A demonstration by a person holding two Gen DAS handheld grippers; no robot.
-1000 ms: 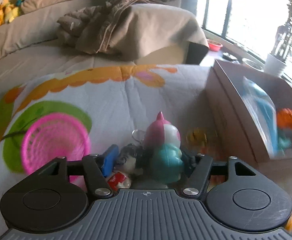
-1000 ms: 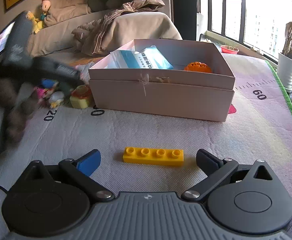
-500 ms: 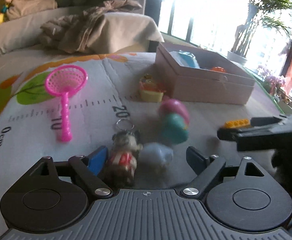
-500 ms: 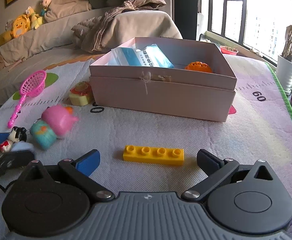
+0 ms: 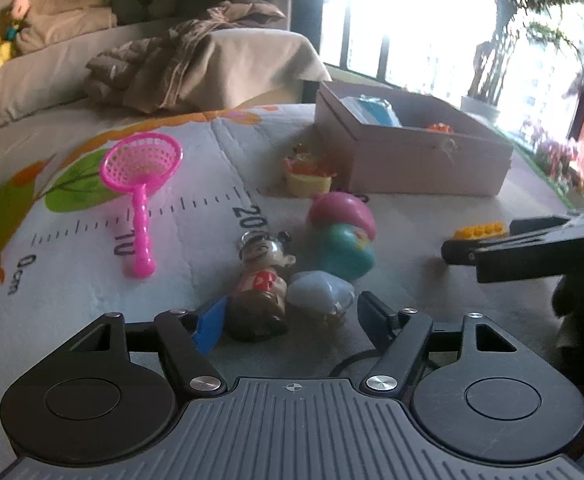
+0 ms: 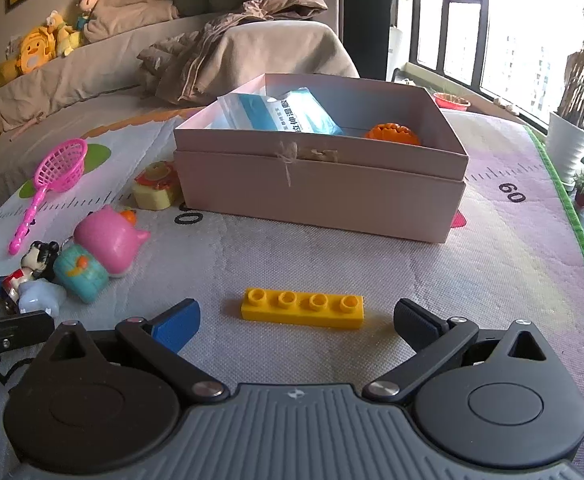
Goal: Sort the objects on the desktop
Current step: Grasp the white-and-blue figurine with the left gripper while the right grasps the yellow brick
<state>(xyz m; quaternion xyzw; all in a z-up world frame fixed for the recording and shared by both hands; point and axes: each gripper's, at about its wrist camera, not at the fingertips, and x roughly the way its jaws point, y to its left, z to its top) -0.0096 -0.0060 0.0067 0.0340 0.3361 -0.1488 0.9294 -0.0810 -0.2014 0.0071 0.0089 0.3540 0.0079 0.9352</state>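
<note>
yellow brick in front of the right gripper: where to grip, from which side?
Take the yellow brick across its short width, on the long flat side walls near the middle. It lies flat, studs up, long axis crosswise to the open right gripper, so probably roll the wrist, then come down from above.

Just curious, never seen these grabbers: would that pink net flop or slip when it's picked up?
The pink net looks like moulded plastic, so probably stiff, not floppy. Its mesh bowl suggests it's light. The thin beaded handle may pivot between jaws, letting the bowl swing down.
</note>
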